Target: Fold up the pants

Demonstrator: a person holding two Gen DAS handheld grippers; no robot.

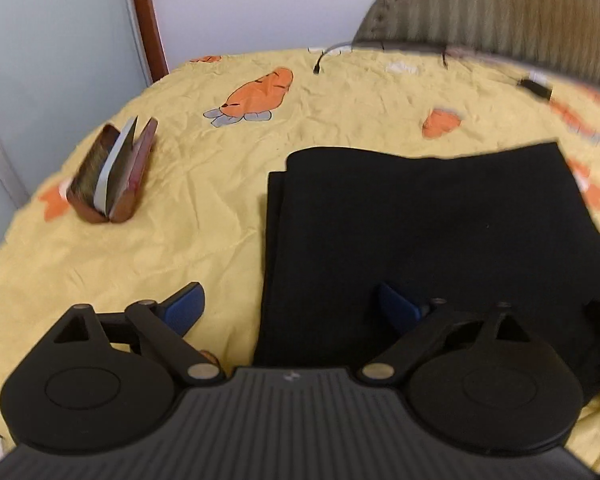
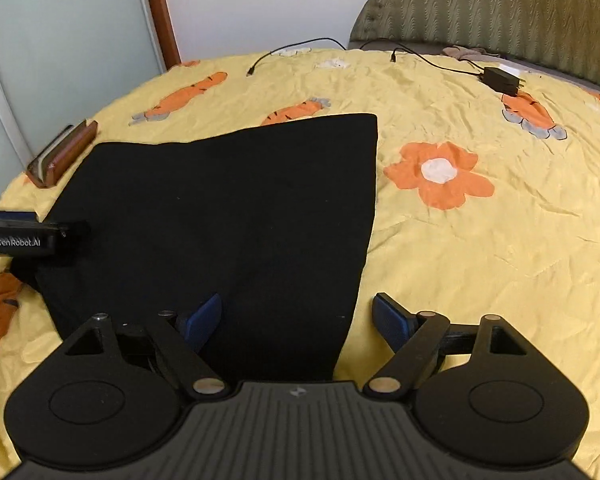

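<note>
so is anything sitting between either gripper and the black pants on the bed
Nothing visible does. The pants lie folded flat on the yellow sheet, right under both open grippers, left and right. The brown case lies off to the side, apart from the pants.

Case (image 1: 112, 172) contents — blurred, perhaps cards; headboard (image 1: 500, 8) smeared.

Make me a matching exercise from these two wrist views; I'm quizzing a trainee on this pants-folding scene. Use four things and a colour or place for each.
Things:
1. pants
2. bedsheet
3. case
4. power adapter

Descriptions:
A. brown, standing partly open left of the folded cloth
B. black, with a cable, near the far edge of the bed
C. yellow with orange carrots and flowers
D. black, folded flat, lying between both open grippers

Pairs: 1-D, 2-C, 3-A, 4-B
</note>
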